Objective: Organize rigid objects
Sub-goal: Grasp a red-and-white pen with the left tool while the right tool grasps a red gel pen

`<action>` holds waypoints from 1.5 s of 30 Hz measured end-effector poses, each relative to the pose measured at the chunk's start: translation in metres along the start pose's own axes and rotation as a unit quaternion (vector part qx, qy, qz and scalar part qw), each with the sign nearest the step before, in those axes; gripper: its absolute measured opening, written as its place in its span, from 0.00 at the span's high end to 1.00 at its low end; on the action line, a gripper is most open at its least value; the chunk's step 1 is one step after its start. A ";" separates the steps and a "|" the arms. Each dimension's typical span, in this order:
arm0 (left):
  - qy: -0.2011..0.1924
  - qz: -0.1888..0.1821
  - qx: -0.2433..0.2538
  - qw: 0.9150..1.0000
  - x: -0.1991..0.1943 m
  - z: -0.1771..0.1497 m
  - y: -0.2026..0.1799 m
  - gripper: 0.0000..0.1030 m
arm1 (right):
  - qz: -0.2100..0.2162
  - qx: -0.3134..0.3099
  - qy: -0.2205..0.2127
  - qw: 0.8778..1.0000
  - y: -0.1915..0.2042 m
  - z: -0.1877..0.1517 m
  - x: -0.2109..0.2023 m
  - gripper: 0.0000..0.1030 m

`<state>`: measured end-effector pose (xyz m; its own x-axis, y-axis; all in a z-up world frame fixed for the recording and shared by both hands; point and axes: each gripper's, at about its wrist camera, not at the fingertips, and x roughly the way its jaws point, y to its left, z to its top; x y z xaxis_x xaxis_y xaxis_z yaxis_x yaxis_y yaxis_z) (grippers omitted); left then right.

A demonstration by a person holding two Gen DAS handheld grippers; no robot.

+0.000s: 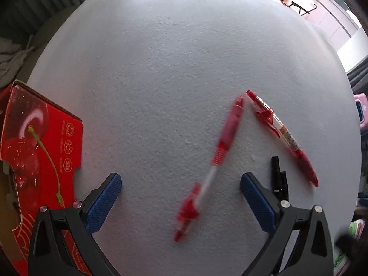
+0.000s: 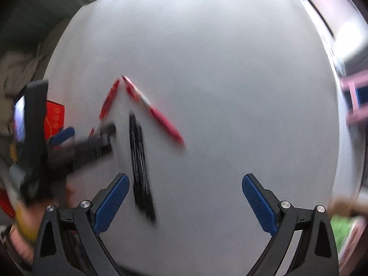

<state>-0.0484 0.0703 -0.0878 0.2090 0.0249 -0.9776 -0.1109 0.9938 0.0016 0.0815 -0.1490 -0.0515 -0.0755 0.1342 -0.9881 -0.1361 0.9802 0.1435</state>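
Two red pens lie on the white foam table top (image 1: 172,69), their far tips almost touching in a V. In the left wrist view one red pen (image 1: 214,161) lies blurred between the jaws of my open, empty left gripper (image 1: 180,184); the other red pen (image 1: 285,135) lies to the right. Two black pens (image 1: 279,174) lie side by side just beyond the right finger. In the blurred right wrist view the black pens (image 2: 140,168) lie just right of the left finger of my open, empty right gripper (image 2: 185,184). The red pens (image 2: 108,103) (image 2: 156,112) lie farther off. The left gripper (image 2: 76,147) shows at the left.
A red cherry-printed cardboard box (image 1: 34,151) stands at the table's left edge and also shows in the right wrist view (image 2: 54,117). Pale cloth (image 1: 11,55) lies beyond the far left edge. Pink furniture (image 2: 354,96) stands off the right side.
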 end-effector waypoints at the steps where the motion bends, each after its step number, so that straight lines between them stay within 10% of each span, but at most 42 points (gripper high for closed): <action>1: -0.004 -0.002 0.006 1.000 0.000 -0.002 -0.001 0.00 | -0.005 -0.023 -0.002 1.000 0.008 0.014 0.007 0.04; 12: -0.027 -0.018 0.073 0.997 0.006 0.008 -0.024 0.00 | -0.058 -0.152 0.022 0.986 0.060 0.066 0.067 0.29; 16: -0.032 -0.022 0.089 0.995 0.006 0.011 -0.029 0.00 | -0.064 -0.139 0.031 0.988 0.049 0.056 0.061 0.80; 23: -0.067 -0.073 0.251 0.963 0.005 -0.002 -0.081 0.00 | -0.036 -0.017 0.069 0.997 -0.014 -0.021 0.052 0.85; 45: -0.112 -0.064 0.187 0.974 -0.010 0.012 -0.068 0.00 | -0.060 0.032 0.056 0.996 -0.007 -0.007 0.056 0.84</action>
<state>-0.0311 0.0033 -0.0751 0.4099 -0.1210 -0.9041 0.2833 0.9590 0.0001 0.0717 -0.1496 -0.1080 -0.1724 0.0020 -0.9850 -0.0882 0.9960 0.0174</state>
